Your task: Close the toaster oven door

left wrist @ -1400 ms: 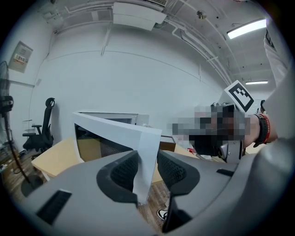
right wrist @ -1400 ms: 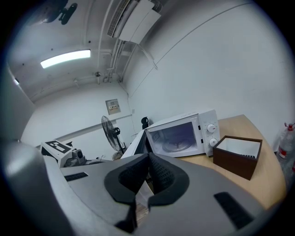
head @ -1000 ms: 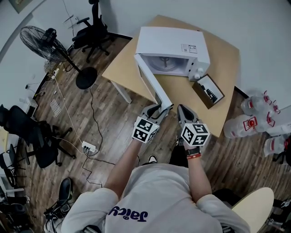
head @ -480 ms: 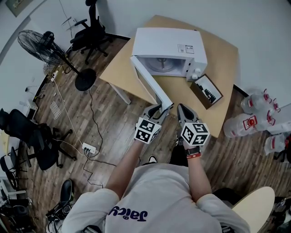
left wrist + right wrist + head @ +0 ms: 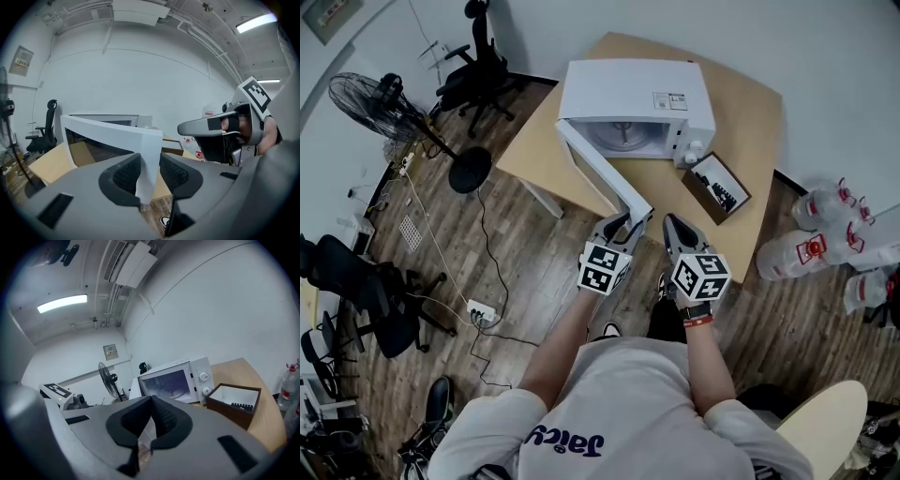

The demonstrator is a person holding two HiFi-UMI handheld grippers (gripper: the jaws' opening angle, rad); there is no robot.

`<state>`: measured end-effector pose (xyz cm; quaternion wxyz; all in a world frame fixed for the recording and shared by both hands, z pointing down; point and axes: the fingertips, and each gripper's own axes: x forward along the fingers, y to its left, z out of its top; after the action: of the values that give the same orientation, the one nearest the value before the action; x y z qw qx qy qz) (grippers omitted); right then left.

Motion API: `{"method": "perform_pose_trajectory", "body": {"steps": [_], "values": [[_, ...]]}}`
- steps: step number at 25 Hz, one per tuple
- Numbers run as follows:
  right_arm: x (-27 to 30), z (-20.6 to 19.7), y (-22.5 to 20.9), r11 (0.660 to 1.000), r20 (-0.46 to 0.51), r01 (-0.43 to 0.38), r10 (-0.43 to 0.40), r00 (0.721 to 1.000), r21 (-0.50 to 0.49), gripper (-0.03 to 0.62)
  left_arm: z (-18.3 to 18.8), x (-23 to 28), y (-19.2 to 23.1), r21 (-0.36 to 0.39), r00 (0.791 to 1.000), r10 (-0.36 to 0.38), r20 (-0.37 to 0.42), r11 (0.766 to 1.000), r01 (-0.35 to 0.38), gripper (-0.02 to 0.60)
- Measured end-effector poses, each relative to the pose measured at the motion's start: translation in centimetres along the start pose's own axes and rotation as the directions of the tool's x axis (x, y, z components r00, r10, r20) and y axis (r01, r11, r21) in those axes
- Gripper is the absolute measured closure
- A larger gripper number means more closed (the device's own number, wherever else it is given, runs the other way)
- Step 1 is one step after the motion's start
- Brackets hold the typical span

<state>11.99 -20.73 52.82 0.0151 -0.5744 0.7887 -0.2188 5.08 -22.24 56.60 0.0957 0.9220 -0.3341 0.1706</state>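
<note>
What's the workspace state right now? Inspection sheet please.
surface: wooden table, far corner bare.
job's things: white oven on the table; its door swung open.
clutter: open brown box beside the oven.
grippers: left gripper clamps the door's free edge; right gripper shut, empty.
cables: power strip on the floor.
surroundings: fan, office chair, water bottles.

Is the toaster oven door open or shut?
Open: the door stands swung wide from the toaster oven, leaving its cavity exposed.
</note>
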Motion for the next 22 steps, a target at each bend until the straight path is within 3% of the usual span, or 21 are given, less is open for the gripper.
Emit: {"method": "perform_pose_trajectory", "body": {"steps": [22], "values": [[0.8,2.3,-3.9,1.0,0.005,-0.019,0.019,1.0,0.014,0.579,2.0,4.7,-0.9,-0.026,0.998,0.068,-0.009,0.997,-0.068,0.437]]}}
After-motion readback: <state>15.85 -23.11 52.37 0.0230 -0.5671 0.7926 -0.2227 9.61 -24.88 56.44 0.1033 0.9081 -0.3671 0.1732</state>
